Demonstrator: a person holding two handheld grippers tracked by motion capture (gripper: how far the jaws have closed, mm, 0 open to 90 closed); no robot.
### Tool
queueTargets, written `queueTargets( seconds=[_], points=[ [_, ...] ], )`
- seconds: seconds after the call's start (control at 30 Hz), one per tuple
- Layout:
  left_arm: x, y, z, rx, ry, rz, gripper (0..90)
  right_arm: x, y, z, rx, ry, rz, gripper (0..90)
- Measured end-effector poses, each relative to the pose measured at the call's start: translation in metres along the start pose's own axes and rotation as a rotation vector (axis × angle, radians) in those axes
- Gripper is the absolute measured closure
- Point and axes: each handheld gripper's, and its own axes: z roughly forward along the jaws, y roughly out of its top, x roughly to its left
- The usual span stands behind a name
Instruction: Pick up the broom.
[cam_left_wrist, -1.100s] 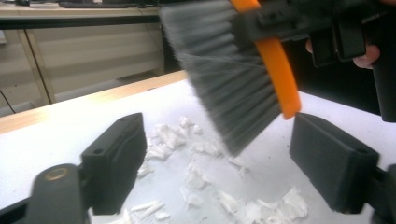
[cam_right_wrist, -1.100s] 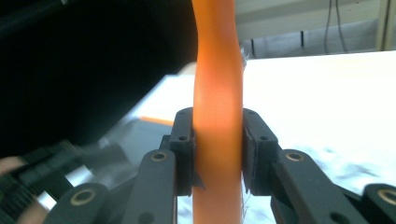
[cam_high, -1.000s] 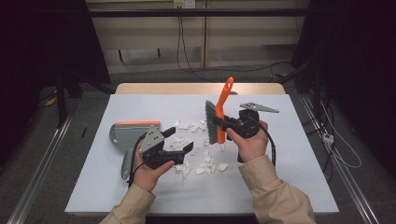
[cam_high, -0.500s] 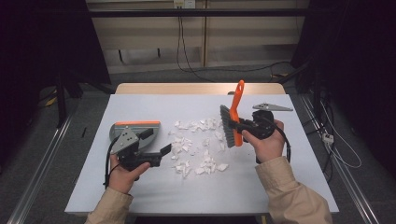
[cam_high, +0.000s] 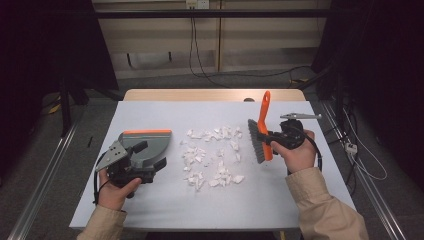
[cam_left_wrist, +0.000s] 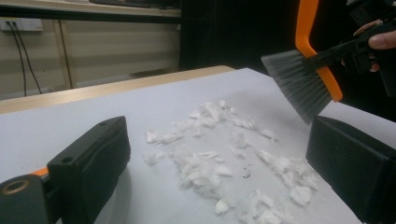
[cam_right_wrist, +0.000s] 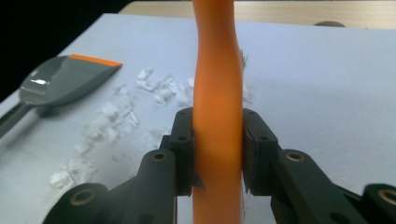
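My right gripper (cam_right_wrist: 217, 154) has its jaws clamped on the orange brush (cam_high: 262, 133) handle, seen close in its own view. From above, the brush stands right of the paper scraps (cam_high: 212, 155) on the desk (cam_high: 300, 200). My left gripper (cam_high: 131, 167), jaws just opened wide and empty, is at the dustpan (cam_high: 145, 142).

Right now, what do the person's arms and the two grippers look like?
Both forearms wear tan sleeves. Each hand carries a black gripper with blocky black jaws: the left gripper has a grey three-cornered plate on top and a trailing black cable, and so has the right gripper.
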Motion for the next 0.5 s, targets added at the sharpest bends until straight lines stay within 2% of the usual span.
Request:
queueTargets(
  seconds=[0.1,0.23,0.33,0.5],
  points=[
    [0.005,-0.003,-0.005,-0.006,0.013,-0.018,6.1,-0.009,0.0,0.001,0.037,-0.053,-0.018,70.0],
    [0.009,-0.005,-0.009,-0.003,0.014,-0.01,6.1,-0.023,-0.002,0.003,0.077,-0.08,0.004,70.0],
    [0.009,-0.007,-0.014,-0.011,0.024,-0.008,6.1,-0.026,-0.004,0.007,0.115,-0.111,-0.002,69.8],
    [0.012,-0.01,-0.015,-0.008,0.038,-0.005,6.1,-0.026,-0.005,0.021,0.134,-0.114,-0.029,69.9]
  ],
)
